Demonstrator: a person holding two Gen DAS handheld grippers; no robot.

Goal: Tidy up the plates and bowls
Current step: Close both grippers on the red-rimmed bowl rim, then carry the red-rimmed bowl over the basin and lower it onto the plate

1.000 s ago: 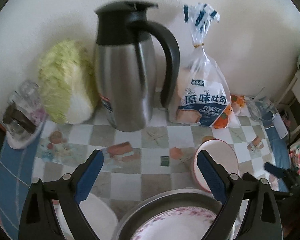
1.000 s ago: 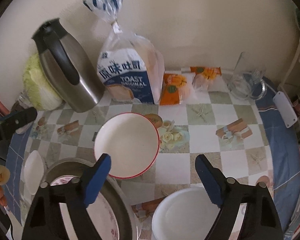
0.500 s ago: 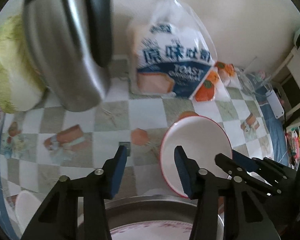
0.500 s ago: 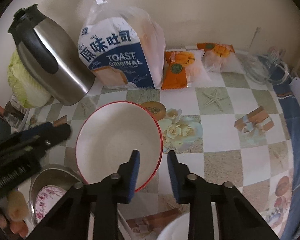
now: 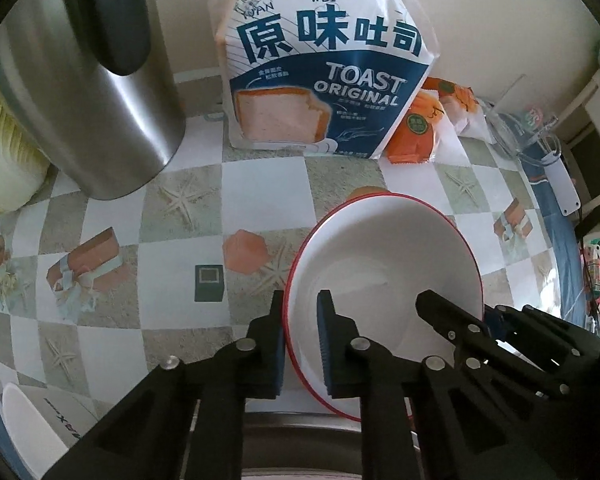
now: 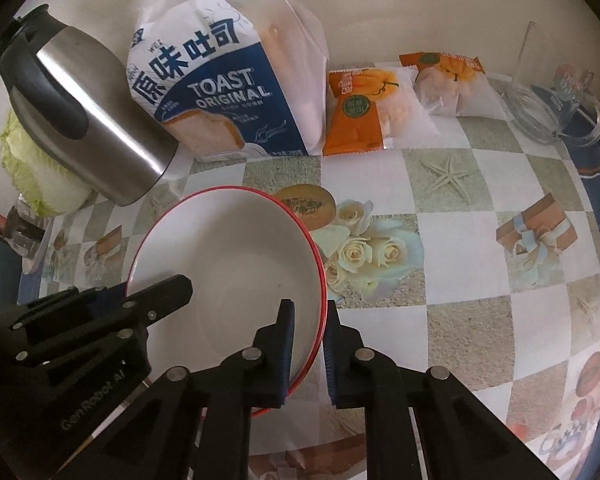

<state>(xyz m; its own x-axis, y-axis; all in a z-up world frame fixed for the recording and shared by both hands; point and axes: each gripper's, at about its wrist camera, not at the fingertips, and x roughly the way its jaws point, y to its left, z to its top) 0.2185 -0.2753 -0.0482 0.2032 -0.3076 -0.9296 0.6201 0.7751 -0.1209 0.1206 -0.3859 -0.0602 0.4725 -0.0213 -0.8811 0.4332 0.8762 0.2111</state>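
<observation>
L gripper (image 5: 302, 340) pinched on the near-left rim of the red-rimmed bowl (image 5: 384, 264), one pad outside the wall, one inside. Bowl sits mid-table on the checked cloth (image 5: 172, 264), in front of the toast bag (image 5: 324, 80), steel jug (image 5: 88, 92) off to its left. R gripper (image 6: 310, 346) clamped on the opposite rim, same inside/outside pinch. Bowl prob. glazed ceramic: stiff, fairly heavy, slick, chips if knocked. Rim is the only real hold; two-sided grip looks sensible, lift level.
</observation>
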